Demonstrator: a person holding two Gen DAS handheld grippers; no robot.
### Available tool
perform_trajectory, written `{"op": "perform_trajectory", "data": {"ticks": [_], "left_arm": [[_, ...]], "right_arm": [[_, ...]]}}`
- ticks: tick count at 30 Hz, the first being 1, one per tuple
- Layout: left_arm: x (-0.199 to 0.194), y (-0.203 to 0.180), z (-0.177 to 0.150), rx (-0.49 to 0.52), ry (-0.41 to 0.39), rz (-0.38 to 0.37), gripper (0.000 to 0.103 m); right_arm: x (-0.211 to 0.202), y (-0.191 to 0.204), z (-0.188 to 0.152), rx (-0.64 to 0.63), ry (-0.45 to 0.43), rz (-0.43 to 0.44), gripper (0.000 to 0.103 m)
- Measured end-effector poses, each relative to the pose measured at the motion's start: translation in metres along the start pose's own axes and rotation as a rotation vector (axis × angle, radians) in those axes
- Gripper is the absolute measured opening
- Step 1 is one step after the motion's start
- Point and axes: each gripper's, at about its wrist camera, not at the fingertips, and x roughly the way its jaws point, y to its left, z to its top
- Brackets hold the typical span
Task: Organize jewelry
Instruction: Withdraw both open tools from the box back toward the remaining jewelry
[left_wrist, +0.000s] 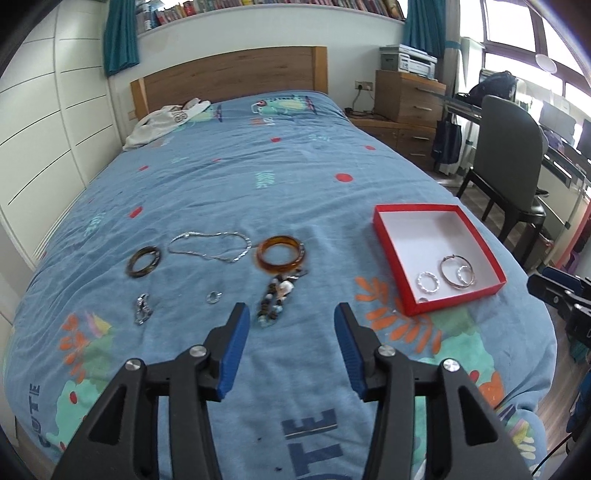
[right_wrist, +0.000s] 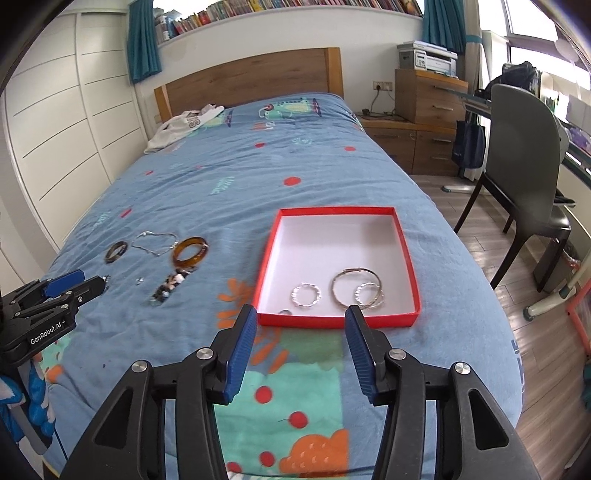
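— Where's the jewelry sitting?

— Most of it is spread on the blue bedspread (left_wrist: 229, 173). From the left-hand side I can see a dark bangle (left_wrist: 144, 261), a silver chain necklace (left_wrist: 210, 246) just beside it, then an amber bangle (left_wrist: 281, 254). Nearer us lie a small silver chain piece (left_wrist: 143, 309), a little ring (left_wrist: 213, 297) and a beaded bracelet (left_wrist: 277, 301) that reaches up to touch the amber bangle.

— And the box?

— The red box (right_wrist: 408, 258) lies open on the bed, off to the right of the loose pieces. Inside, at its near end, there's a large thin bangle (right_wrist: 356, 288), a twisted silver hoop (right_wrist: 306, 295) to the left of it, a second hoop (right_wrist: 368, 294) overlapping the bangle, and something small (right_wrist: 284, 312) in the near left corner, too tiny to name.

— What about the claws?

— The left claw (left_wrist: 291, 319) hangs over the bedspread near the beaded bracelet, jaws spread wide, holding nothing. The right claw (right_wrist: 301, 319) hovers at the box's near edge, also wide apart and empty.
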Motion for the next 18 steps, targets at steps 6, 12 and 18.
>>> {"op": "perform_trajectory", "data": {"ticks": [6, 12, 18], "left_arm": [[-0.018, 0.047, -0.017, -0.053, -0.012, 0.051, 0.047], [-0.038, 0.094, -0.037, -0.109, -0.026, 0.113, 0.047], [-0.047, 0.126, -0.051, -0.152, -0.027, 0.147, 0.048]], "right_arm": [[-0.015, 0.022, -0.003, -0.016, -0.016, 0.01, 0.052], [-0.031, 0.045, -0.002, -0.036, -0.036, 0.02, 0.053], [-0.044, 0.067, -0.001, -0.063, -0.049, 0.03, 0.057]]}}
